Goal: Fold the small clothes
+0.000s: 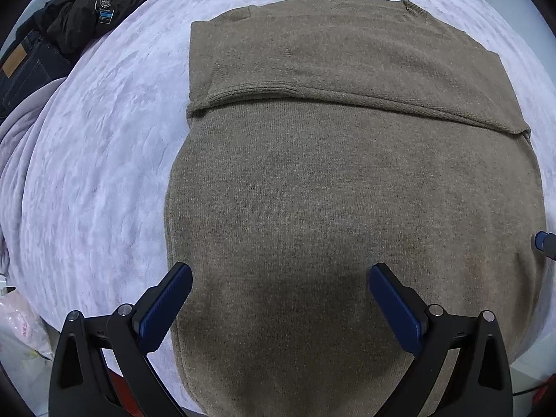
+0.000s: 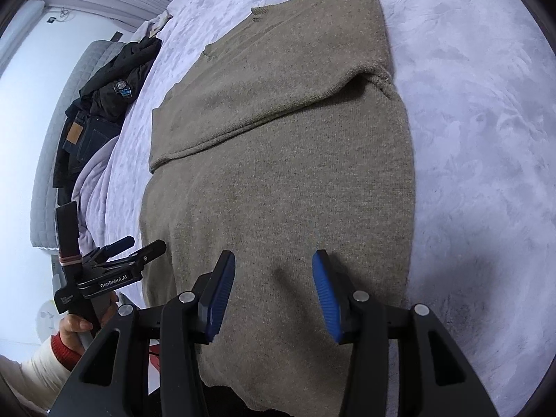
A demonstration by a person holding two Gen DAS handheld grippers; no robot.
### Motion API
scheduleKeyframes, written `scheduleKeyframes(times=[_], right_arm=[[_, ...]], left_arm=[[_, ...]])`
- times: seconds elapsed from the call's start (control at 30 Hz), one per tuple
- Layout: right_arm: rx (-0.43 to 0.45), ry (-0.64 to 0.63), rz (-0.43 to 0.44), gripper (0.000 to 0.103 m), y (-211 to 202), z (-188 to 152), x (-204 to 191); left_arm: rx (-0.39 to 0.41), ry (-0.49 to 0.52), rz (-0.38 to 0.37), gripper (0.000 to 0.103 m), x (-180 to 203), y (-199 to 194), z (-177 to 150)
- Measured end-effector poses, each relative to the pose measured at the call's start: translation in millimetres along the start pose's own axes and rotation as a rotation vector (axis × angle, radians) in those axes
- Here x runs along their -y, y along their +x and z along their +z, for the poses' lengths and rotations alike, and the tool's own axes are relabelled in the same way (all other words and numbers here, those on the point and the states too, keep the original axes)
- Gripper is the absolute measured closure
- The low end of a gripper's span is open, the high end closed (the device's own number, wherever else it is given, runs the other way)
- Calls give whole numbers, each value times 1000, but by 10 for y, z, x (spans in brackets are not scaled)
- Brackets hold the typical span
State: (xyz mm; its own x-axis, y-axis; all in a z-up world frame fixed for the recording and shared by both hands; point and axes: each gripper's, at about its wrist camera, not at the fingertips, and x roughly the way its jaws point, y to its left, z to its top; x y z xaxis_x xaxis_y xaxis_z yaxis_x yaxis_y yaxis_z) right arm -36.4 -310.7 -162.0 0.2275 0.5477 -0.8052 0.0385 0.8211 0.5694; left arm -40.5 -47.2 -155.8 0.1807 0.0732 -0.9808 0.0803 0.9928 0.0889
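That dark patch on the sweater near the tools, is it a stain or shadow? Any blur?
Left wrist view: soft-edged shadow on the brown sweater between the left tool's fingers, no stain. Right wrist view: similar shadow by the right tool; both views sharp, fisheye-bowed.

A bed [image 1: 104, 160] is carrying everything here, and a pale lilac plush blanket [image 2: 479, 132] is covering it from edge to edge. A brown knitted sweater [image 1: 347, 191] is lying flat on the blanket, filling the middle of both views, with a folded layer lying across its far part. At the upper left of the frame, a pile of black clothing [image 1: 100, 3] is resting on the bed's edge, and dark jeans [image 1: 24, 69] with a tan patch are lying just beside it. A paler rumpled cover [image 2: 93, 180] is bunching along the left side.
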Motion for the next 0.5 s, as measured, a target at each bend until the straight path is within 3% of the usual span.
scheduleKeyframes(times=[0.23,0.5], right_arm=[[-20,-16,8,50,118,-163,-190],[-58,-26,6,50,332,-481,-471]], left_arm=[[-1,-1,-33,1,-334,29,-208],[-12,-13,-63,1,-772,-26,-753]])
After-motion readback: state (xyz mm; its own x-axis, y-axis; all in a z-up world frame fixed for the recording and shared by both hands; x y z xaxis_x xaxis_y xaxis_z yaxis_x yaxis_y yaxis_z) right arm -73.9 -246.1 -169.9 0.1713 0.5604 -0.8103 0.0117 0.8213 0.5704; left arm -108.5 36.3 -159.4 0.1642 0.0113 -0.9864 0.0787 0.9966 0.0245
